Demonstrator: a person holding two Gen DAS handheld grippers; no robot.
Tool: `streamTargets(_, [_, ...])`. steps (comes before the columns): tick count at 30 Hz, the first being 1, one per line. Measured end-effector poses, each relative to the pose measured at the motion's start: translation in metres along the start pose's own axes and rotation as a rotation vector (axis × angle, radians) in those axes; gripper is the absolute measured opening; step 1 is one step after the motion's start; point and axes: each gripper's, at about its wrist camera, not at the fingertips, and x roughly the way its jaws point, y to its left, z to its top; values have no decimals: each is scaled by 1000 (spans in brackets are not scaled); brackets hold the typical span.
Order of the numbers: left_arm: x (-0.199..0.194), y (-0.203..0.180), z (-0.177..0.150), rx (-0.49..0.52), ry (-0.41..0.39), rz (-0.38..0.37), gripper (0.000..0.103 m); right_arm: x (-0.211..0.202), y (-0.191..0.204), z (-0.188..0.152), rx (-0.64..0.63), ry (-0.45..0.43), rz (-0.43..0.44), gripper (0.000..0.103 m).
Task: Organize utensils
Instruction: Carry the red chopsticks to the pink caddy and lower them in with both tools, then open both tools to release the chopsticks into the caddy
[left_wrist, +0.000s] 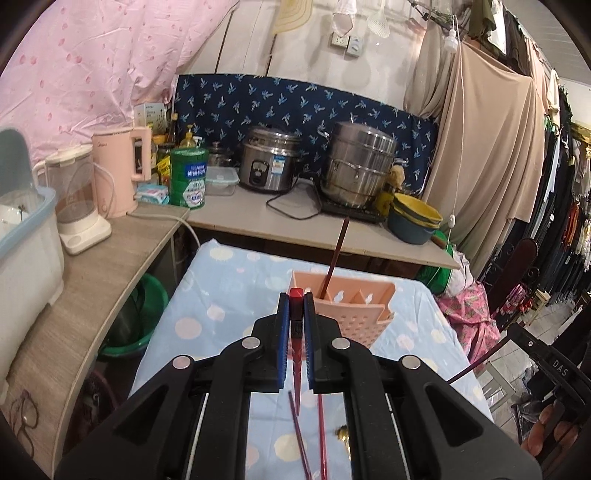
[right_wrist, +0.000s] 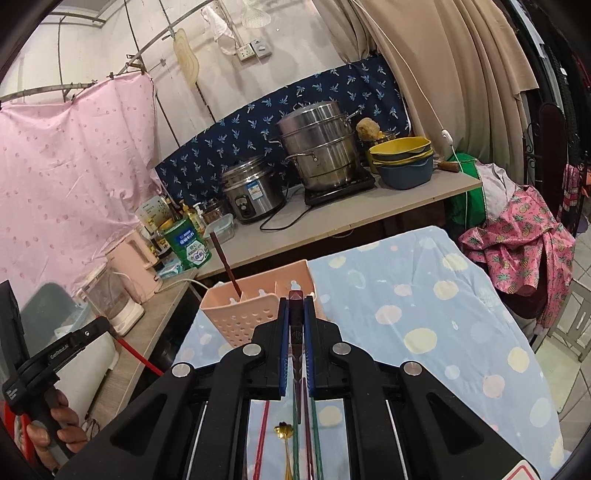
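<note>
My left gripper (left_wrist: 295, 301) is shut on a red chopstick (left_wrist: 296, 295), whose square end sticks up between the blue pads. Just beyond stands a pink perforated utensil holder (left_wrist: 354, 314) with a brown chopstick (left_wrist: 336, 254) leaning in its left compartment. My right gripper (right_wrist: 295, 304) is shut on a dark red-brown chopstick (right_wrist: 295, 297), close to the same holder (right_wrist: 251, 314). Several chopsticks (right_wrist: 308, 443) and a gold spoon (right_wrist: 283, 432) lie on the spotted blue cloth (right_wrist: 424, 314) below the grippers.
A counter (left_wrist: 258, 214) behind carries a rice cooker (left_wrist: 269, 162), a steel steamer pot (left_wrist: 360, 166), stacked bowls (left_wrist: 415, 218), a green tin (left_wrist: 187, 177) and a pink kettle (left_wrist: 122, 166). Clothes hang at the right. A hand (right_wrist: 55, 435) holds the other gripper's handle at lower left.
</note>
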Motion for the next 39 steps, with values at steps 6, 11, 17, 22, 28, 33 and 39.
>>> streamTargets(6, [-5, -9, 36, -6, -88, -16, 7, 6, 2, 27, 52, -69, 56, 7])
streamTargets(11, [-14, -13, 67, -21, -195, -29, 7, 11, 6, 54, 96, -154, 114, 7])
streamTargets(17, [-4, -17, 97, -29, -268, -14, 7, 30, 13, 76, 127, -242, 140, 7])
streamTargets(22, [19, -16, 107, -42, -263, -10, 7, 54, 14, 86, 153, -253, 148, 7])
streamTargets(28, [53, -15, 98, -23, -204, 21, 7, 91, 15, 77, 127, -176, 108, 7])
streamTargets(33, [76, -12, 82, -26, -140, 19, 7, 114, 6, 60, 132, -101, 89, 7])
streamTargets(39, [88, -9, 72, -37, -105, 22, 7, 125, 3, 48, 122, -69, 70, 7])
